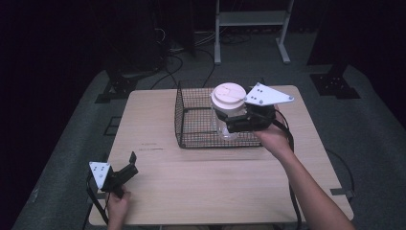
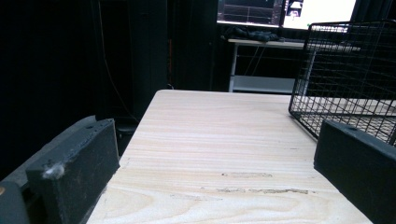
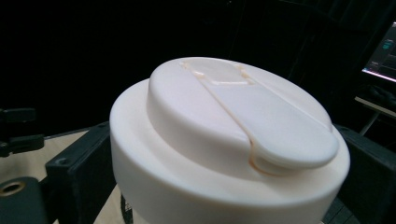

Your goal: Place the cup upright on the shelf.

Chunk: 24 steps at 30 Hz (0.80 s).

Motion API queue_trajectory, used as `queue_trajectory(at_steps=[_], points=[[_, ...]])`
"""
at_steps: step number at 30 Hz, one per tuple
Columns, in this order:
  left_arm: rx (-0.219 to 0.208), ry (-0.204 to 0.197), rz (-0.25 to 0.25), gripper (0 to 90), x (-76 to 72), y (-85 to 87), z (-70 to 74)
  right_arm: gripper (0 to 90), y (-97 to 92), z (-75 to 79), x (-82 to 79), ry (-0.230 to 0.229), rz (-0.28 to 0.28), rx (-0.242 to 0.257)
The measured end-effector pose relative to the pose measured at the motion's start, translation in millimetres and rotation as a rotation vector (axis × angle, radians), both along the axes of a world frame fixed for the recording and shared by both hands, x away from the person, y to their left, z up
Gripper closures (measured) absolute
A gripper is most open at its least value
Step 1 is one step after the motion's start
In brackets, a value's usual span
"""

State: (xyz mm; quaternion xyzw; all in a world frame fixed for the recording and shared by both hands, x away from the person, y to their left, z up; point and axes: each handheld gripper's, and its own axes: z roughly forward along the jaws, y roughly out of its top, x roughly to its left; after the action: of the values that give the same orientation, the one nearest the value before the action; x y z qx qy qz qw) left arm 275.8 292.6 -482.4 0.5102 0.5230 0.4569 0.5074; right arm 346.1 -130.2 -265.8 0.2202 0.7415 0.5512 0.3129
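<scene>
Your right gripper (image 1: pixel 229 122) pinches the jar (image 1: pixel 228 108) below its lid, above the basket (image 1: pixel 191 117). Slack fingers would drop it; its base could snag the rim. Left gripper (image 1: pixel 128 165), fingers spread, rests well clear of the basket.

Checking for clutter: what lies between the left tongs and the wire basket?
Bare wooden table between the left tongs and the wire basket, per the left gripper view.

High cam overhead; tool cams low, share table (image 1: pixel 206 182).
</scene>
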Motion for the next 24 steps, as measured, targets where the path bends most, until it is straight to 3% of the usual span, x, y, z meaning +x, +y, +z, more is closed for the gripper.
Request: queue_trajectory(at_steps=[6, 13, 24], points=[[-0.006, -0.003, -0.004, 0.0, -0.3, 0.7, -0.1, 4.3, 8.1, -0.6, 20.4, 0.018, -0.017, 0.026], [-0.007, -0.007, -0.015, 0.0, -0.8, 0.6, 0.0, 4.3, 19.0, -4.0, 39.8, 0.016, -0.039, 0.012], [-0.006, -0.005, -0.011, 0.0, -0.5, 0.4, -0.1, 4.3, 31.4, -20.5, 71.4, 0.007, -0.047, 0.013]])
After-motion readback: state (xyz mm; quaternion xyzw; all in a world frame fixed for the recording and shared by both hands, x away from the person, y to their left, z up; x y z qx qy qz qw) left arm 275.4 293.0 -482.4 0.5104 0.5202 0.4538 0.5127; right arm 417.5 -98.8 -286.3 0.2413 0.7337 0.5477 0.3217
